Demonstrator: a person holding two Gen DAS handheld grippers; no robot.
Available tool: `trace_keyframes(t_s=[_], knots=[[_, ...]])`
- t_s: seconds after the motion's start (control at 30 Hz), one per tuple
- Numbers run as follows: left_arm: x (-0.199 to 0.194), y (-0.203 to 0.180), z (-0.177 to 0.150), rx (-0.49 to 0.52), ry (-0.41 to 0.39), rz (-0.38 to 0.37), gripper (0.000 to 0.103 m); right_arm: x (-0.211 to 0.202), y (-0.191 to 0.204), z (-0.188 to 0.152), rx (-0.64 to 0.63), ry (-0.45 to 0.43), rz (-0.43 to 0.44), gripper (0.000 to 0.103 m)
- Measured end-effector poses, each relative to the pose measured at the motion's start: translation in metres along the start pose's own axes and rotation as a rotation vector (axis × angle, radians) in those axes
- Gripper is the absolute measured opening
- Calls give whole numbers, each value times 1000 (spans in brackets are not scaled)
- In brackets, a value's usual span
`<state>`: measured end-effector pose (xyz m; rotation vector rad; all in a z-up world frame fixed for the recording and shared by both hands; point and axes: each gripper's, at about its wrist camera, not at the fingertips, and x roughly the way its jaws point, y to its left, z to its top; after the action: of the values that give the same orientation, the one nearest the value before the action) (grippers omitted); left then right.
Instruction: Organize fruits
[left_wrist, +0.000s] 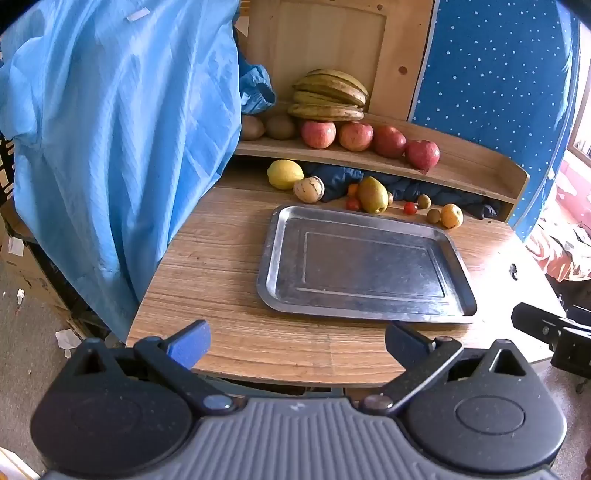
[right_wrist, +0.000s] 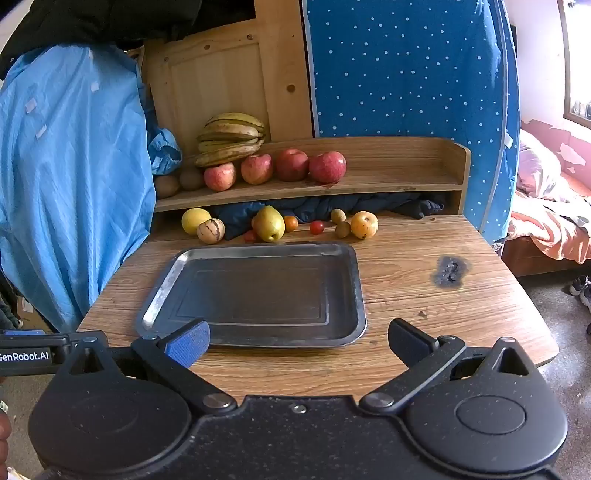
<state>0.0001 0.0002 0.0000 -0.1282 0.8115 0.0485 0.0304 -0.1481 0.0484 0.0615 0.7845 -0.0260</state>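
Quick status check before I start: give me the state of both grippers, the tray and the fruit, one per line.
left gripper: open, empty, above the table's near edge
right gripper: open, empty
metal tray: flat on the table, nothing in it
apples: four in a row on the shelf
bananas: bunch on the shelf behind the apples
pear: upright on the table behind the tray
lemon: on the table, under the shelf

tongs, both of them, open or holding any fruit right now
Left tongs: open, holding nothing.
Right tongs: open, holding nothing.

tray (right_wrist: 166, 291) on table (right_wrist: 424, 295), fruits (right_wrist: 271, 223) behind it, apples (right_wrist: 291, 164) on shelf (right_wrist: 388, 184)
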Motion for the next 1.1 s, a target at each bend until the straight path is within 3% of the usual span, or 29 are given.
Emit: trace_keyframes(t_s=[1.1], knots=[[0, -1, -1, -6, 3, 5, 102, 2, 1, 0, -2, 0, -4, 102]])
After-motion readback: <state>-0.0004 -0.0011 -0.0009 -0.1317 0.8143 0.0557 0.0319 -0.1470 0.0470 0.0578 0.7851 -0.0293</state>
